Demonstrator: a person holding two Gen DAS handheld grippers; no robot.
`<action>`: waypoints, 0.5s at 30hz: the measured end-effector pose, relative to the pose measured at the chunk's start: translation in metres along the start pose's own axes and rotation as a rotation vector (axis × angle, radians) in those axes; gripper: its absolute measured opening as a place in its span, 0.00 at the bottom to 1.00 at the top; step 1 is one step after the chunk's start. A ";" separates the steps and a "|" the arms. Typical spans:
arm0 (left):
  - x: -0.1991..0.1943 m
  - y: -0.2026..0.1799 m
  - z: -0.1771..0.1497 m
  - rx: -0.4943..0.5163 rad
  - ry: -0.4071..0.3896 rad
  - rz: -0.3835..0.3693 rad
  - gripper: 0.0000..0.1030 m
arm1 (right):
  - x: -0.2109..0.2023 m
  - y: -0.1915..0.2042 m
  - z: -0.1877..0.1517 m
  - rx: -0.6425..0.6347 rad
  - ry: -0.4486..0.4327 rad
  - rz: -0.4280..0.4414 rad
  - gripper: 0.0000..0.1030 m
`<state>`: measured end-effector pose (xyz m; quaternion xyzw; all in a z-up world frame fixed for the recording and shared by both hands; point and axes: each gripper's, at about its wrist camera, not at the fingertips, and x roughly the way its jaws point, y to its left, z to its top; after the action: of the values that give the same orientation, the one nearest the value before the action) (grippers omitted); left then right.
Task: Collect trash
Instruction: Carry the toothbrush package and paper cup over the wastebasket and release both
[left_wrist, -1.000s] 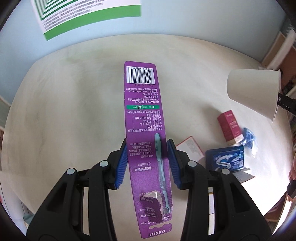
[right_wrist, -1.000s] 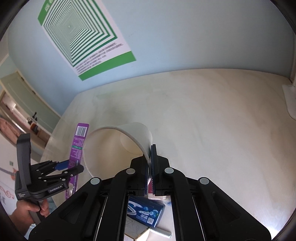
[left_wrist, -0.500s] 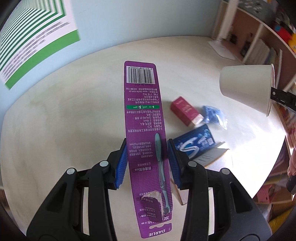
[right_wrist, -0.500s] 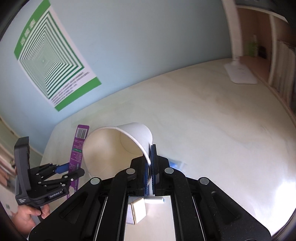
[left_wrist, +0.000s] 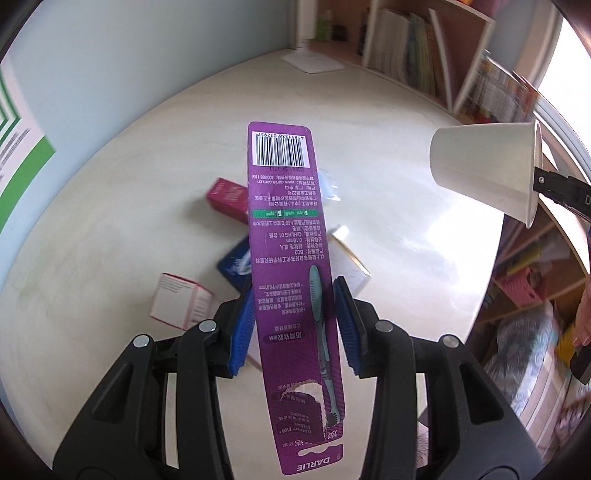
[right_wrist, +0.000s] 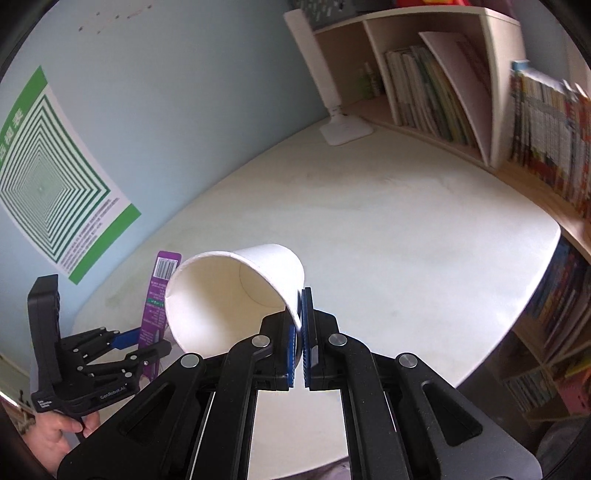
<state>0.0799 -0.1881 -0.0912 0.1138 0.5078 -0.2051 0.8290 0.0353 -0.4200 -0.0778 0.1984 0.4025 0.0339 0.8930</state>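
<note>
1. The left gripper (left_wrist: 295, 321) clamps a long purple toothbrush card (left_wrist: 288, 236) by its edges, barcode end pointing away.
2. Below it on the pale round table (left_wrist: 110, 206) lie a dark red box (left_wrist: 226, 197), a blue packet (left_wrist: 234, 263), a pink-edged white box (left_wrist: 177, 304) and a white carton (left_wrist: 347, 266).
3. At right, a white paper cup (left_wrist: 487, 170) hangs on its side, its rim pinched by the right gripper (left_wrist: 543, 182).
4. Bookshelves (left_wrist: 406, 62) stand behind the table.

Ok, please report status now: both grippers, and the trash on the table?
Left gripper shut on purple toothbrush card. Right gripper shut on paper cup rim. Small boxes left on table. Nothing blocking.
</note>
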 end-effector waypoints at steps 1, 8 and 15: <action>0.000 -0.006 -0.001 0.017 0.001 -0.010 0.37 | -0.008 -0.006 -0.007 0.020 -0.005 -0.017 0.04; 0.002 -0.060 -0.007 0.165 0.017 -0.089 0.37 | -0.054 -0.034 -0.044 0.129 -0.052 -0.092 0.04; 0.000 -0.122 -0.024 0.274 0.039 -0.141 0.37 | -0.091 -0.072 -0.083 0.231 -0.070 -0.148 0.04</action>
<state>0.0057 -0.2873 -0.1000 0.1938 0.4978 -0.3281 0.7791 -0.0934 -0.4786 -0.0905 0.2707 0.3857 -0.0857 0.8778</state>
